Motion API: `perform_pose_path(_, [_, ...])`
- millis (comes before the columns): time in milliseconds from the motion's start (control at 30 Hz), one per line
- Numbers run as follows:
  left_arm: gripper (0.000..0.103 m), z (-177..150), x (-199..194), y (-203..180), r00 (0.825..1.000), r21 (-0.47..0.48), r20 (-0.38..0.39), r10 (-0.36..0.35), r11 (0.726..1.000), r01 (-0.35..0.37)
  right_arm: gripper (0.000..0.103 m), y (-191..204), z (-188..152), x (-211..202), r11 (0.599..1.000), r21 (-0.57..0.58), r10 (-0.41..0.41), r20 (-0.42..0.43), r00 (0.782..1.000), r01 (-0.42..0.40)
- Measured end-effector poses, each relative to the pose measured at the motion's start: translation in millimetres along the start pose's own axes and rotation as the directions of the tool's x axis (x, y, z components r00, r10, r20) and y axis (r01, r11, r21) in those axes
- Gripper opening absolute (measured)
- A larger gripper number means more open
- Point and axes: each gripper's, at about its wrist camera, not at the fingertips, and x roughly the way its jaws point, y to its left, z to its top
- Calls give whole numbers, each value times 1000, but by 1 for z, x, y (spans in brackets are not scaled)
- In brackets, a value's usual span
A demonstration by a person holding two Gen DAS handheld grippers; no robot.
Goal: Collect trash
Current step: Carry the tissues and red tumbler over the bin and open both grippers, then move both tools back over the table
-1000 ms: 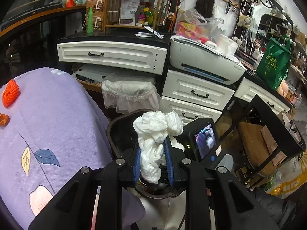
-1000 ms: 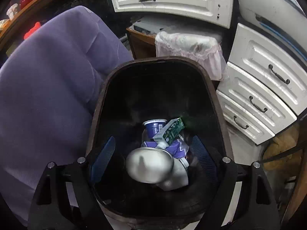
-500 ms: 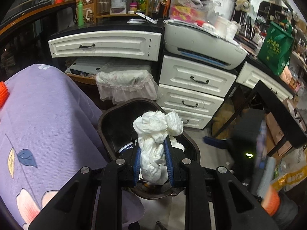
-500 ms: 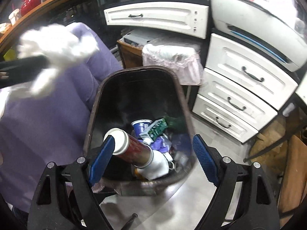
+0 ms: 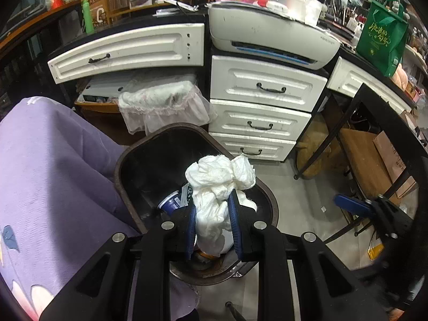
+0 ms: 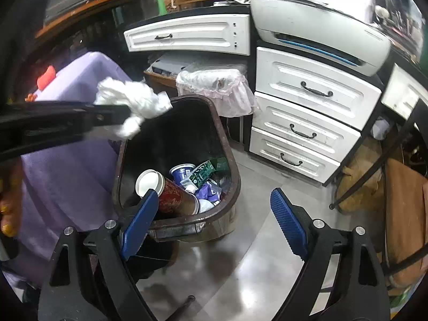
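My left gripper (image 5: pixel 212 223) is shut on a crumpled white tissue wad (image 5: pixel 218 184) and holds it above the dark brown trash bin (image 5: pixel 125 157). In the right wrist view the same wad (image 6: pixel 133 101) hangs over the bin's near-left rim (image 6: pixel 119 165). Inside the bin lie a red paper cup with a white lid (image 6: pixel 165 190), a blue yogurt cup (image 6: pixel 182 172), a green carton (image 6: pixel 203 171) and other scraps. My right gripper (image 6: pixel 214 223) is open and empty, to the right of the bin above the floor; one blue pad shows in the left wrist view (image 5: pixel 350 204).
A purple-clothed table (image 5: pixel 48 176) stands left of the bin. White drawers (image 5: pixel 262 109) and a printer (image 5: pixel 270 37) stand behind it, with a plastic-lined basket (image 5: pixel 163 104) under the counter. A black metal rack (image 5: pixel 374 139) with cardboard is on the right.
My left gripper carried the tissue wad from beside the table to over the bin. My right gripper drew back up and to the right, out of the bin, after the red cup dropped in.
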Motion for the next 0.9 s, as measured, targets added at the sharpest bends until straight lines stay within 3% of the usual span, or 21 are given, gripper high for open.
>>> perform_pose_path(100, [22, 2, 12, 0, 1000, -3, -27, -5, 1000, 5, 85, -6, -3, -8, 1000, 14, -15, 13, 1000, 15])
perform_pose_path(200, [29, 3, 21, -2, 999, 6, -43, 6, 1000, -5, 85, -11, -5, -14, 999, 27, -25, 20, 999, 25])
perform_pose_path(333, [61, 0, 23, -6, 999, 26, -37, 13, 1000, -12, 85, -18, -7, -21, 998, 61, -27, 30, 999, 25])
perform_pose_path(400, [68, 0, 22, -6, 1000, 27, -24, 9, 1000, -9, 86, -19, -9, -25, 997, 70, -30, 38, 999, 27])
perform_pose_path(667, [77, 3, 2, -1, 999, -15, 43, -11, 1000, 12, 86, -20, -6, -36, 994, 103, -26, 75, 997, 18])
perform_pose_path(900, [85, 8, -48, 5, 986, -50, 166, -34, 998, 43, 87, -5, 7, -51, 996, 87, 22, 131, 991, -34])
